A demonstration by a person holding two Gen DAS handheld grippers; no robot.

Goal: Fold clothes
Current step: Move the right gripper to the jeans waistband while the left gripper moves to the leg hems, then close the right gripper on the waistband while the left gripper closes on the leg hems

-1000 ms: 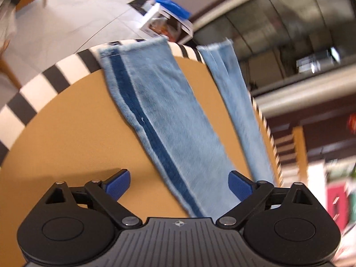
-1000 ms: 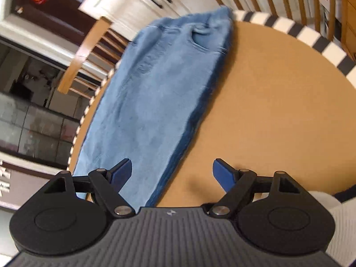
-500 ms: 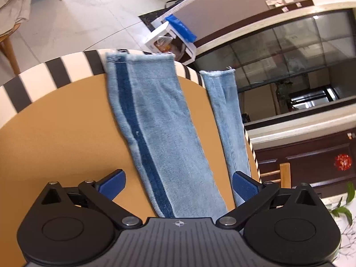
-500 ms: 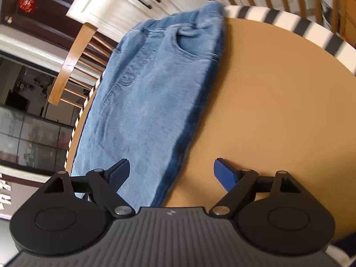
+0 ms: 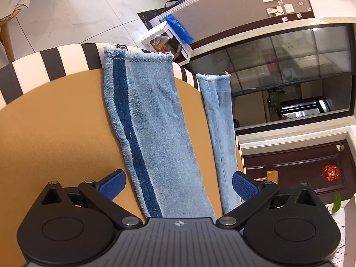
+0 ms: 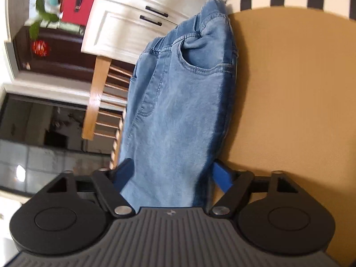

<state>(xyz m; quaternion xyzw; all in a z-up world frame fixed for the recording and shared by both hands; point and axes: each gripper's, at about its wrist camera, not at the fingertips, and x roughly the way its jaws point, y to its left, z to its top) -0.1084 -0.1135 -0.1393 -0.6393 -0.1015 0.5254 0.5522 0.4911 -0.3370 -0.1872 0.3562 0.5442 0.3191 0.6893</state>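
Light blue jeans lie along a round tan table point(image 5: 55, 122) with a black-and-white striped rim. In the left wrist view the near leg point(image 5: 151, 122), with a dark side stripe, runs out to the far rim, and the other leg point(image 5: 220, 122) hangs over the right edge. My left gripper point(image 5: 178, 184) stands open, low over the near leg, its blue pads either side of the cloth. In the right wrist view the waist and pocket end of the jeans point(image 6: 178, 100) stretches away. My right gripper point(image 6: 172, 175) straddles the cloth and its jaws are closing, the denim filling the gap between the pads.
A wooden chair point(image 6: 98, 93) stands just past the table's left edge, with white cabinets point(image 6: 124, 22) behind it. On the tiled floor beyond the far rim sits a white box point(image 5: 165, 42). Bare tan tabletop point(image 6: 289, 89) lies right of the jeans.
My right gripper moved left and down over the jeans, from beside their edge to straddling them, and its jaws narrowed. The left gripper rolled slightly and stayed open over the leg.
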